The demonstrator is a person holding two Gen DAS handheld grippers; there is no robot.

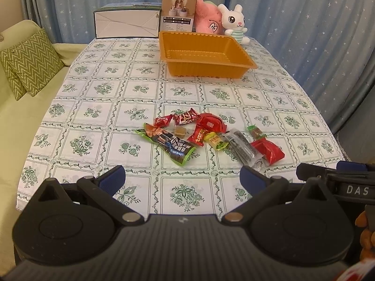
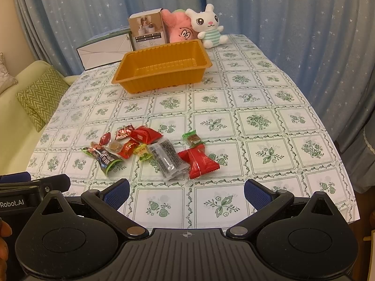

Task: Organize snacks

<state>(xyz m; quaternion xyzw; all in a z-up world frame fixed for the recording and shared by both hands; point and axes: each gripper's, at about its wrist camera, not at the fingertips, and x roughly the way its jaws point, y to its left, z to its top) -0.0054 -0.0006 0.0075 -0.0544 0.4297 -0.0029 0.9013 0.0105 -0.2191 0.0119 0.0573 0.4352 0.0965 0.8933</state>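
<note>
Snacks lay heaped mid-frame on the desk, none yet in the orange tray (upper centre), while both the left tool and right tool gaped, holding nothing.

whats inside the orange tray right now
Nothing: the orange tray shows only its bare ribbed floor. The near wall hides a strip of that floor, so that bit cannot be checked.
</note>
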